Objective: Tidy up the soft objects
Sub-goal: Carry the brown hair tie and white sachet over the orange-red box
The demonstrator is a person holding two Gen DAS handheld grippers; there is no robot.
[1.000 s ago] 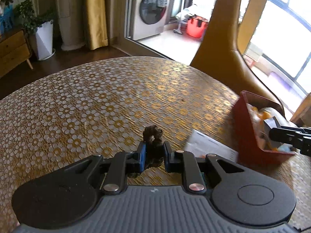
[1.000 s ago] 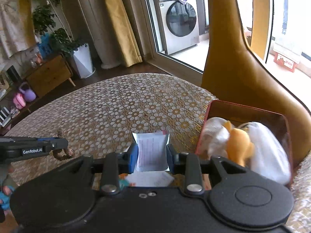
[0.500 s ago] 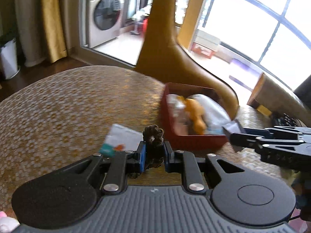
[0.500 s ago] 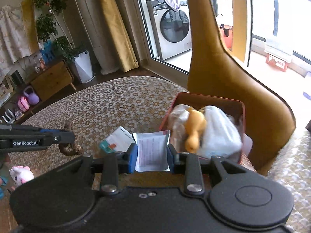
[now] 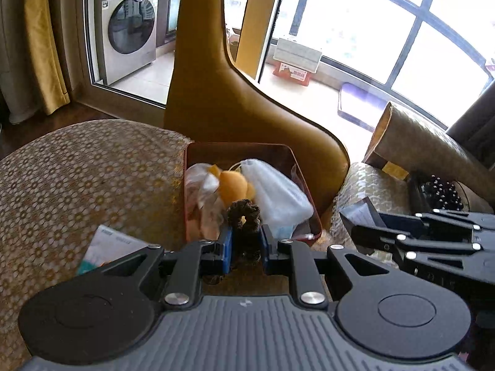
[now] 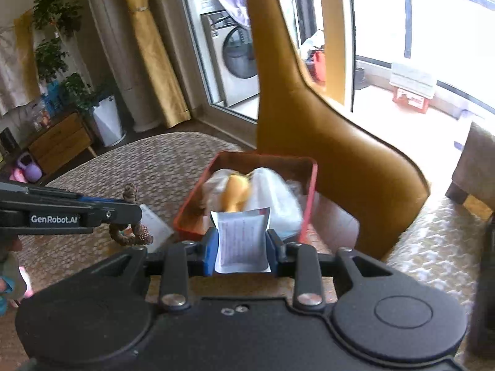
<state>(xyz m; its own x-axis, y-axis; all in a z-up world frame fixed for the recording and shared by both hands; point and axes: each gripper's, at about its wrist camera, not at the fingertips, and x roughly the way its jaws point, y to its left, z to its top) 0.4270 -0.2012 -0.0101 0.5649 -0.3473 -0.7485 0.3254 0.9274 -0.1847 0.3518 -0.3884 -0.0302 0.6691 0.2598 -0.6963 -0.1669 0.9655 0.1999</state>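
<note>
Mostly done: red bin already holds pouches and a plush. Left hand-held gripper clamps a brown scrunchie, right hand-held gripper a white sachet, both near the bin, undropped. One packet remains on the surface.

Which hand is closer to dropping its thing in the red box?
Probably the right. The right gripper, jaws shut on the white packet, sits directly in front of the red box. The left gripper, holding the brown scrunchie, also faces it, but hangs farther back in the right view.
</note>
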